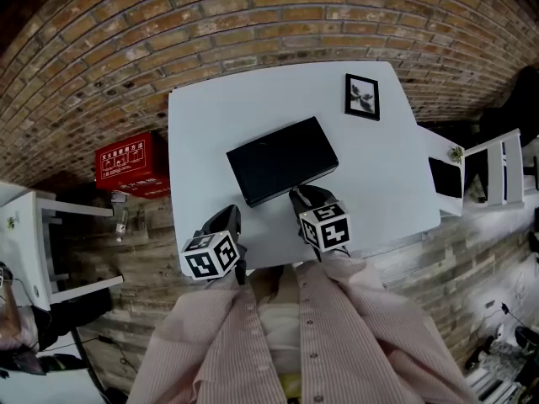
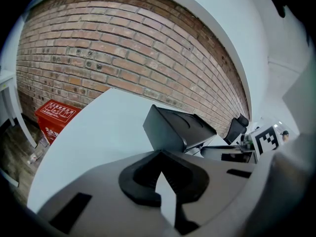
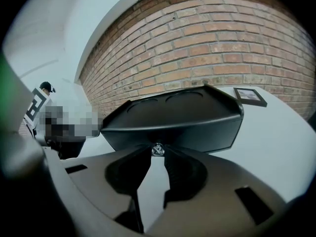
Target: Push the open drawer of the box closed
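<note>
A: Where's the box?
B: The flat black box lies about mid-table on the white table. It's set at a slant, long front edge twd the person. The top has two shallow round dents, seen in the R gripper view.

A: And the drawer?
B: The front face reads as one dark panel w/ a small shiny knob at its centre. Can't tell whether that panel stands out from the body or sits flush.

A: R gripper?
B: The R gripper is right at that front face, low over the table. Its black jaws are pinched in on the knob, a tip touching it on each side. Below the tips only a narrow wedge of table shows betw them.

A: L gripper?
B: The L gripper is by the table's near-left edge, apart from the box, w/ the box's left end ahead and to its right. Its jaw tips meet, nothing betw them.

A: Anything else?
B: A small black-framed picture lies near the table's far right corner, well apart from the box. A red case w/ white print sits on the floor left of the table, by the brick wall. A pink striped shirt fills the bottom of the head view.
</note>
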Available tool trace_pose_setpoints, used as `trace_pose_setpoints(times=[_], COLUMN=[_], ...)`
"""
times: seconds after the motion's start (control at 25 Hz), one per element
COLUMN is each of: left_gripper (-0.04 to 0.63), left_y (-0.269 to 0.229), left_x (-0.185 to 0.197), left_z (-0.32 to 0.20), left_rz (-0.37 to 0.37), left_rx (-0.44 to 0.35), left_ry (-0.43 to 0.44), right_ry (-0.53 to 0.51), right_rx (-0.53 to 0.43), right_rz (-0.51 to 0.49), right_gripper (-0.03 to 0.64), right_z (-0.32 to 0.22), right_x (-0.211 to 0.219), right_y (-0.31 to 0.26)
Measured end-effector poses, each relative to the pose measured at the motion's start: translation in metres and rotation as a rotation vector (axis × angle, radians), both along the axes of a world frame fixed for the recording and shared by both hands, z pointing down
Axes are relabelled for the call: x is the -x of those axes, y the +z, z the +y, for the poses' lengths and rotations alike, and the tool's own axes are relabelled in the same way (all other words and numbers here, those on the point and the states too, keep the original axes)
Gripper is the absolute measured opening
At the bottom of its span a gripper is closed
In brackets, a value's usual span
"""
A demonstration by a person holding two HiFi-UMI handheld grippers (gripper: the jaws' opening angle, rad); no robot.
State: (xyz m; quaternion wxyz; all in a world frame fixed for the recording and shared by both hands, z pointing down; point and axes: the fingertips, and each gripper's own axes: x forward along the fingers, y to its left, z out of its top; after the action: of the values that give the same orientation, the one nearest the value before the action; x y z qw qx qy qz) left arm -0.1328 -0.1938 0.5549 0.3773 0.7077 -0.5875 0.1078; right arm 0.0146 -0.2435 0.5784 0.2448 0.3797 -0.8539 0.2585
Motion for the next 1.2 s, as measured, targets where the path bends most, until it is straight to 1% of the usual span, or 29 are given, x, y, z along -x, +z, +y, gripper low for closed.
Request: trace_pose_setpoints(times=[0.2,0.36,0.48,0.56,0.68,0.8,1.2], left_gripper=[-0.005,-0.005,-0.005,-0.005,-0.005,-0.005,-0.005], left_y=[-0.008,-0.022,-0.037,-0.048,-0.065,-0.079,-0.114], left_x=[-0.001,-0.003,-0.006,-0.008,-0.012,-0.016,-0.021], left_z=[0.003,0.003,0.002,-0.001,-0.006,-0.01,-0.02], left_rz=[0.003,-0.026,-0.058,-0.079,-0.11,-0.112,-0.145], left_rx=[-0.027,-0.083,-0.146,-0.193,-0.251,-0.298,-0.401], left_ry=[0.014,0.053,0.084,0.099,0.125,0.14,0.156], right_ry=[0.024,0.049,0.048,0.045,0.054,0.068,0.124], right_rx=[-0.066,-0.106,-0.149,-0.171,-0.196,-0.221,-0.315], right_rz=[-0.018,-0.049,-0.047,-0.055,-0.087,-0.13,-0.242], right_gripper=[0.077,0.077,0.024,0.014,0.005,0.005,0.003], right_z=[0.002,0.005,0.005,0.005,0.004,0.001,-0.008], right_x=[-0.008,-0.016,-0.019,-0.02,-0.021,-0.024,-0.044], right_y=[-0.012,-0.022,-0.032,-0.041,-0.055,-0.07,-0.118])
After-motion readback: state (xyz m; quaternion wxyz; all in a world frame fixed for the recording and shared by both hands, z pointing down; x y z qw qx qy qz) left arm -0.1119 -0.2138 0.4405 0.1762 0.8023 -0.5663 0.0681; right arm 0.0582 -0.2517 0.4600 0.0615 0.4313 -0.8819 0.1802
